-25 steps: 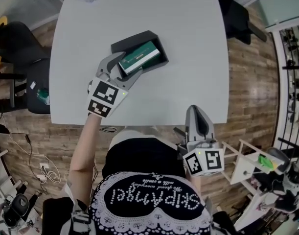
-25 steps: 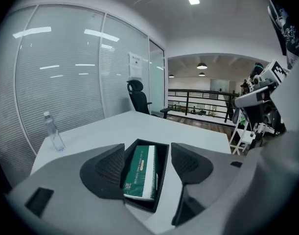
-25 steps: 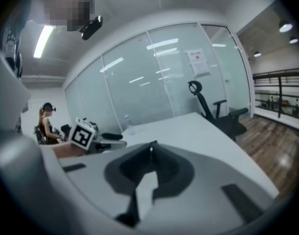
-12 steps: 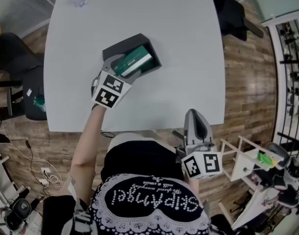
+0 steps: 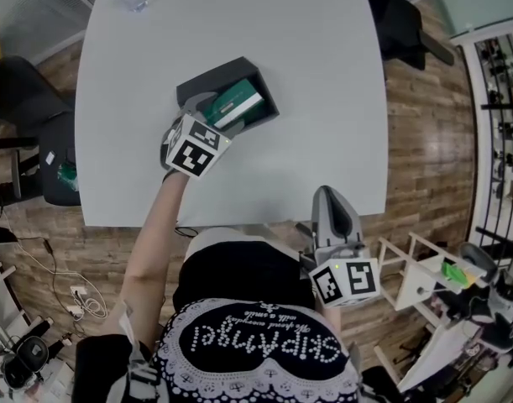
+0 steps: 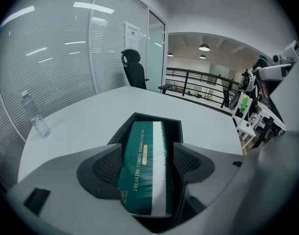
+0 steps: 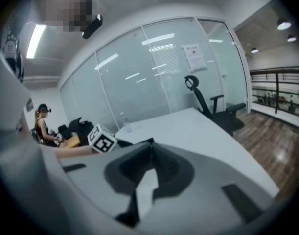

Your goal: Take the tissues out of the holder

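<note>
Between the opening jaws of the left claw [image 5: 214, 116], the tissue pack [image 6: 142, 175] is straddled, unpinched, within the holder [image 6: 156, 117]; closing and lifting are judged needed. Right claw [image 7: 149, 151] is pressed together.

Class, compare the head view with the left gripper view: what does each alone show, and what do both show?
Only the head view: the right gripper, jaws shut, at the near edge of the table, and the wooden floor. Only the left gripper view: the lettering on the tissue pack, a railing, ceiling lights. Both: the table, the black holder, the green tissue pack in it, the water bottle, and the left gripper, its jaws opening with the pack between them.
</note>
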`<state>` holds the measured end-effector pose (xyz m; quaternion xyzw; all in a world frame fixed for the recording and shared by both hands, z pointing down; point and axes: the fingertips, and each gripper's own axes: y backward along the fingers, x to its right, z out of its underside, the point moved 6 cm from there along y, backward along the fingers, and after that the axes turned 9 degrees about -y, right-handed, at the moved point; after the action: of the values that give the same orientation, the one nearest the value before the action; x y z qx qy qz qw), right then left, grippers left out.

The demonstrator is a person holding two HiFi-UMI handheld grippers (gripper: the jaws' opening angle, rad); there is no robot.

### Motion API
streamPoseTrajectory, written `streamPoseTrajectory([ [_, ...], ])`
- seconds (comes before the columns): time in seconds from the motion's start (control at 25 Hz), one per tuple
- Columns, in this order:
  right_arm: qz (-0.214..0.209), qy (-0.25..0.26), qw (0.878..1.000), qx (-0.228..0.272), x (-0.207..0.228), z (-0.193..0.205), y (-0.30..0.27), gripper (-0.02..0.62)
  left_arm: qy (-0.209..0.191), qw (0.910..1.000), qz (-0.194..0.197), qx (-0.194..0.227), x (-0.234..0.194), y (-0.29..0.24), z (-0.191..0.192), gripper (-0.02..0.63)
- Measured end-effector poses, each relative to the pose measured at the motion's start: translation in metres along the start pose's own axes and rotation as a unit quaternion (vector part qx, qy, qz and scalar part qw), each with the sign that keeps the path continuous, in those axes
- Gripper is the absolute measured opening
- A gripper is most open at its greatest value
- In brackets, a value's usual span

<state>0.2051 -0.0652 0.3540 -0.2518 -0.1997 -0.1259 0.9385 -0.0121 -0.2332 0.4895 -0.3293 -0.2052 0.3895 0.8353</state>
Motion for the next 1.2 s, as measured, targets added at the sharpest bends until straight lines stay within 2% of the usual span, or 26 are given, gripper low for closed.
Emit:
streamPoseTrajectory([
  [0.68,0.000,0.002,1.000,-0.004,-0.001,0.001,-0.001,0.034,0.009,0.9977,0.031,-0.060,-0.005,-0.016,0.001,0.348],
  [0.96,0.001,0.004,1.000,-0.007,-0.004,0.002,-0.004,0.034,0.026,0.9921,0.057,-0.108,-0.008,-0.025,0.005,0.348],
  [1.2,0.000,0.004,1.000,-0.013,-0.005,0.002,-0.012,0.034,0.019,0.9916,0.046,-0.120,-0.008,-0.030,0.006,0.347],
])
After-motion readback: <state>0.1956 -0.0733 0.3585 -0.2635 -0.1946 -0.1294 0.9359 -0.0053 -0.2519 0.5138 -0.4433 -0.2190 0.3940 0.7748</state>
